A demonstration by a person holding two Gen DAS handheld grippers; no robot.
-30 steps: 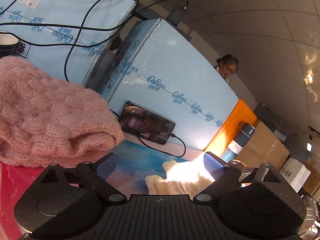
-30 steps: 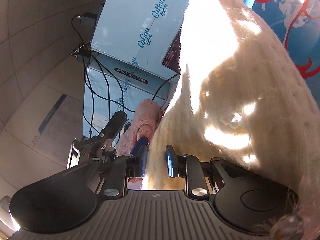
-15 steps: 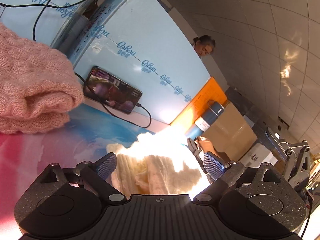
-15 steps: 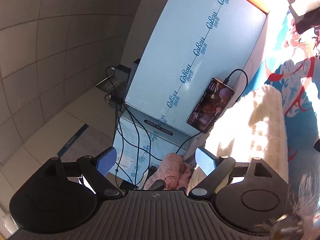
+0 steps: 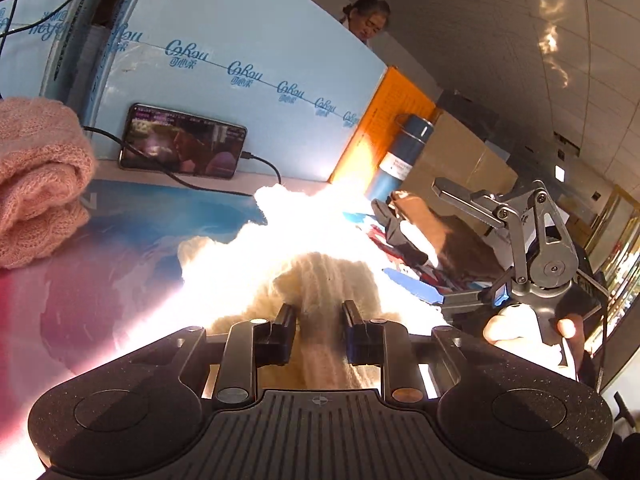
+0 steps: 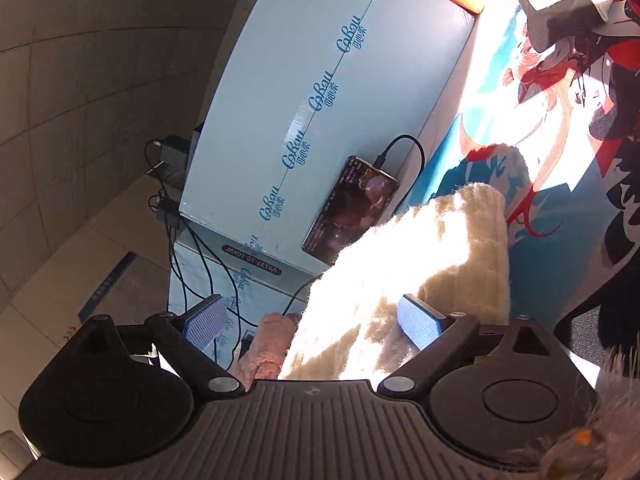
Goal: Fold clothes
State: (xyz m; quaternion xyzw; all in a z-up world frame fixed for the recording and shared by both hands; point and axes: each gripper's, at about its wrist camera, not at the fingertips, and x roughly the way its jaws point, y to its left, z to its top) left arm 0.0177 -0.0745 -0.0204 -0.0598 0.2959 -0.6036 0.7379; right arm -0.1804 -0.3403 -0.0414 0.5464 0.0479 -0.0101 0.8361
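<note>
A cream knit garment lies on the printed table cover in bright sun. My left gripper is shut on a bunched fold of it at the near edge. In the right wrist view the same cream garment lies folded just ahead of my right gripper, which is open, with its right pad against the cloth. The right gripper also shows in the left wrist view, open beside the garment. A folded pink knit sweater lies to the left.
A phone on a cable leans against pale blue boxes at the back. An orange box and a blue flask stand right of them. A person stands behind the boxes.
My left gripper moved forward to the cream garment and shut on a fold of it. My right gripper let go of the garment, opened wide and drew back.
</note>
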